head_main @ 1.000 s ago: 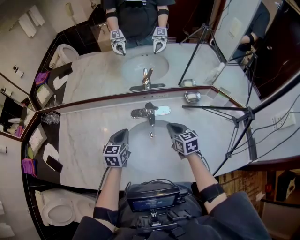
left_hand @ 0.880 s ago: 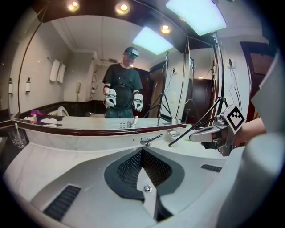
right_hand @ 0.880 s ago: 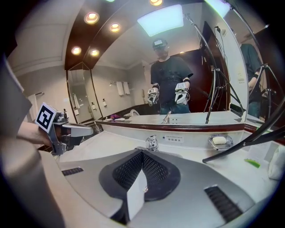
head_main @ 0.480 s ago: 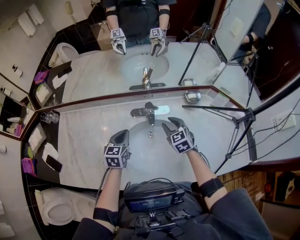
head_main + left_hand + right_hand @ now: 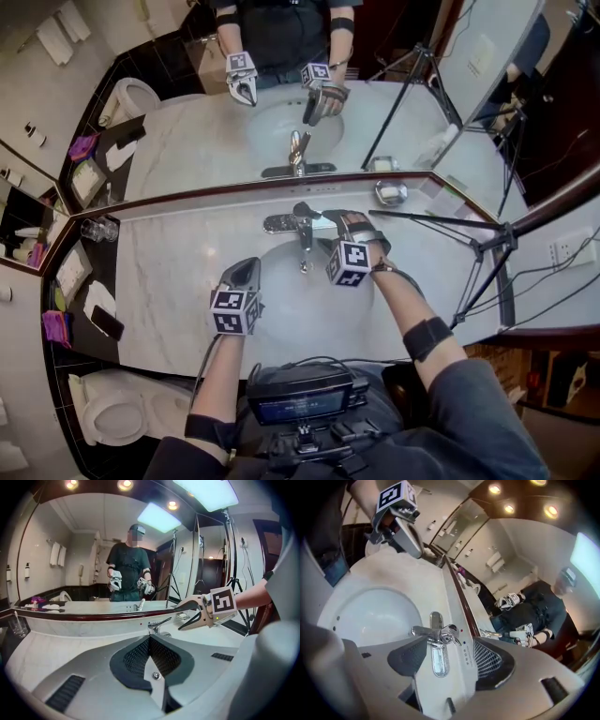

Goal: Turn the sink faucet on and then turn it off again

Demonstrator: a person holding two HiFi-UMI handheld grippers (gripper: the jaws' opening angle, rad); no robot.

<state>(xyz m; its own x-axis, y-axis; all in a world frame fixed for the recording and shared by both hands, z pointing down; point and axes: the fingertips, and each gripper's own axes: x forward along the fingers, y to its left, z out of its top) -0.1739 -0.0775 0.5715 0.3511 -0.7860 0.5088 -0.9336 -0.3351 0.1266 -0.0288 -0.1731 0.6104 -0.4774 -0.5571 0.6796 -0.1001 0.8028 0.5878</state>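
Note:
A chrome faucet [image 5: 301, 225] with a single lever stands behind the white sink basin [image 5: 281, 298] in the marble counter. My right gripper [image 5: 336, 223] sits just right of the faucet, rolled on its side. Its jaws have just been opening and stand wide apart. In the right gripper view the faucet [image 5: 437, 633] lies ahead of the gap of the right gripper [image 5: 450, 649], and neither pad touches it. My left gripper [image 5: 246, 272] hovers over the basin's left rim, jaws shut and empty. In its own view, the left gripper [image 5: 149, 637] points at the faucet [image 5: 158, 626].
A black tripod [image 5: 473, 246] stands on the counter's right part, with a soap dish [image 5: 388, 193] by the mirror. Drinking glasses [image 5: 97, 231] sit at the far left. A phone [image 5: 106, 324] lies on the dark side ledge above a toilet [image 5: 112, 417].
My right gripper moved up and left to the faucet, rolled over and opened its jaws from shut to wide. The left gripper stayed where it was.

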